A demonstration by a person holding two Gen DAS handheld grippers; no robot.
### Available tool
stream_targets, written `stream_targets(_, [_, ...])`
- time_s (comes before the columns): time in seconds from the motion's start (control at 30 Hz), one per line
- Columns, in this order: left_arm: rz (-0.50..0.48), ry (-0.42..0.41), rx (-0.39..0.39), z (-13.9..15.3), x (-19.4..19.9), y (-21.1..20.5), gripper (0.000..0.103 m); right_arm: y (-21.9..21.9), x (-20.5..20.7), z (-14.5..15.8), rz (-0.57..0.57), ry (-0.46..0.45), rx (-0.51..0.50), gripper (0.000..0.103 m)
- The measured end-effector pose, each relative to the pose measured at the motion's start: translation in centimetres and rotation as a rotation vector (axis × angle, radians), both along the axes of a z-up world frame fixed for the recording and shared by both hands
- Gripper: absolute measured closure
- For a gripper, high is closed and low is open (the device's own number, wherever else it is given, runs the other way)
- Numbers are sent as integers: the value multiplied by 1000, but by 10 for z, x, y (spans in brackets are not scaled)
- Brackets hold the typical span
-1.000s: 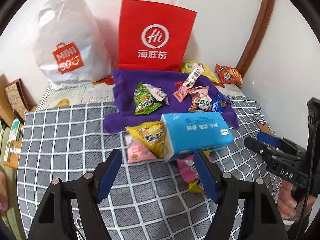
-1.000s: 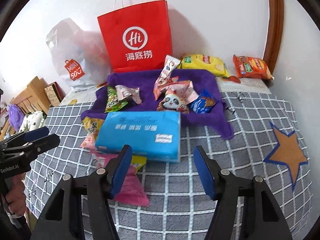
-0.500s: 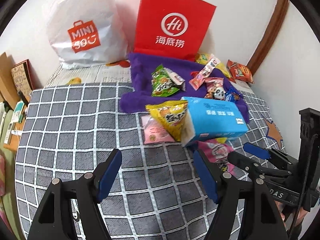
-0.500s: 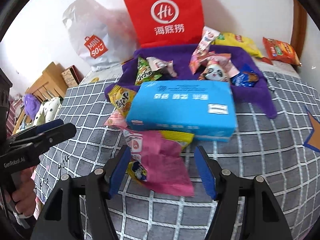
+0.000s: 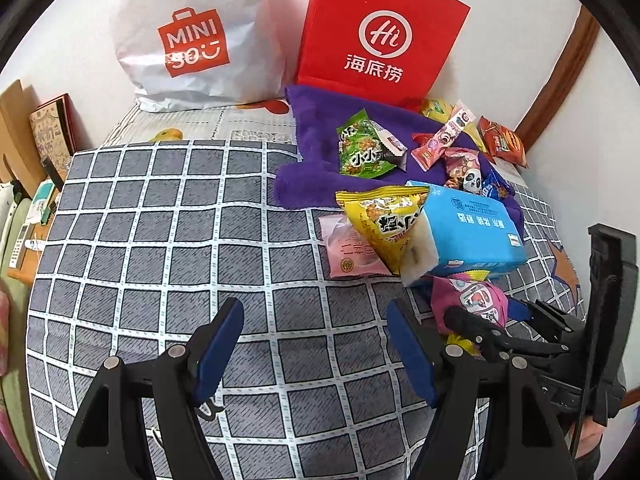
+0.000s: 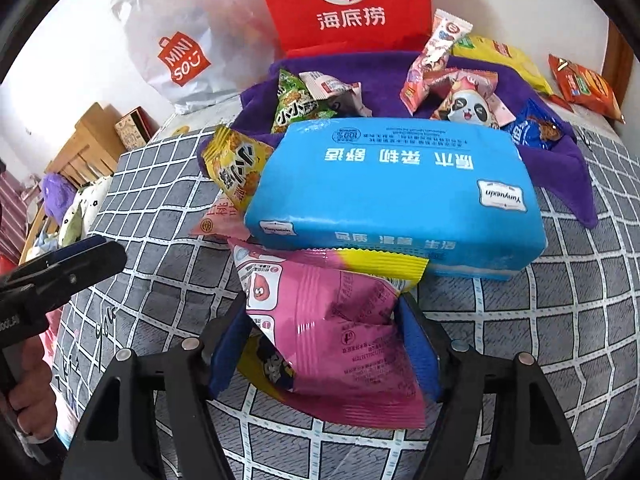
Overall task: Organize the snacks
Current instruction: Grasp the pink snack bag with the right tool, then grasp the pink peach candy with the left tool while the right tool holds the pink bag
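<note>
Pink snack packet (image 6: pixel 340 332): glossy crinkled foil, serrated yellow top edge, lying on checked bedspread (image 5: pixel 160 248), top tucked under blue tissue pack (image 6: pixel 400 192). Right gripper (image 6: pixel 324 344) jaws wide, flanking packet sides; grip not confirmed. Left gripper (image 5: pixel 314 354) jaws wide, holding nothing, over bare checked cloth. Fuzzy purple towel (image 5: pixel 316 152) behind carries more packets. Room open on left.

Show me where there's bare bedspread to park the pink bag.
Free: the grid bedspread ahead of the open left gripper, running left of the purple cloth up toward the white Miniso bag. Crowded: the right side, where the pink bag sits between the right gripper fingers, against the blue tissue pack and yellow snack.
</note>
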State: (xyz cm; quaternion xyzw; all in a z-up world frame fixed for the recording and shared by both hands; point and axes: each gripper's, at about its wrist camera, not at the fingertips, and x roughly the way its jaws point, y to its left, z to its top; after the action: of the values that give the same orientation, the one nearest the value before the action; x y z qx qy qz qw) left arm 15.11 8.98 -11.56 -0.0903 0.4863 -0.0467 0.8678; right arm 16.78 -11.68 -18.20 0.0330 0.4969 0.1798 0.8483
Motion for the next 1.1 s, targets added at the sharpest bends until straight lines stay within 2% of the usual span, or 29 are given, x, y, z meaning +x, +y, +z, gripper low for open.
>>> stream_targets(0.27, [-13, 2, 23, -9, 15, -13, 31, -22, -11, 18, -17, -72, -28, 35])
stream_targets(0.43, [-17, 8, 23, -16, 26, -19, 31, -46, -15, 26, -72, -105, -58, 35])
stream_targets(0.67, [-21, 10, -38, -25, 37, -15, 32, -90, -13, 17, -175, -94, -89, 35])
stream_targets(0.87, [-28, 18, -29, -31, 50, -20, 32, -109, -14, 1, -234, -60, -93, 35])
stream_targets(1.0, [-28, 29, 25, -39, 62, -28, 33, -111, -18, -4, -236, -70, -89, 34])
stream_targets(1.1, [-11, 30, 100, -47, 70, -34, 34, -110, -18, -3, -228, -70, -101, 34])
